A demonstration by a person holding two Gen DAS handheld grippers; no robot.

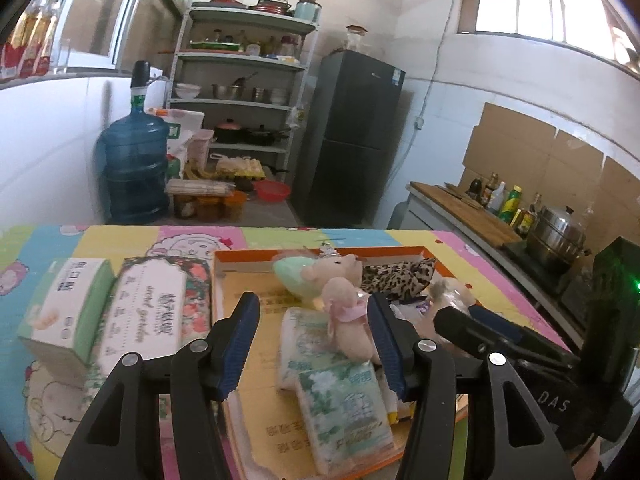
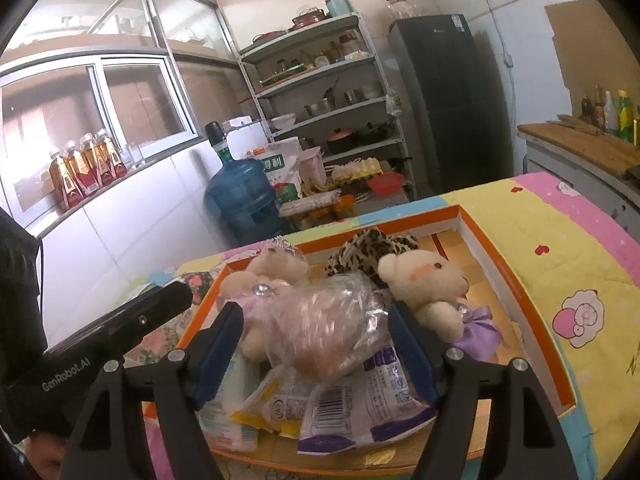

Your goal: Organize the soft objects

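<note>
left claw: jaws well apart, gripping nothing; pink-bow bear and tissue packs lie loose between the pads

right claw: jaws wide, empty; crinkly clear bag sits between them, untouched

orange tray: landmark; every soft toy lies inside it; purple-bow bear near its right wall, leopard cloth toward its far wall

outside the tray: two tissue boxes on the surface, just left of it

risk, pile: closing here may pinch bear and pack together; one could drop

risk, bag: slick film likely slips from the pads

risk, claws: both hover close over the tray; they may collide
</note>
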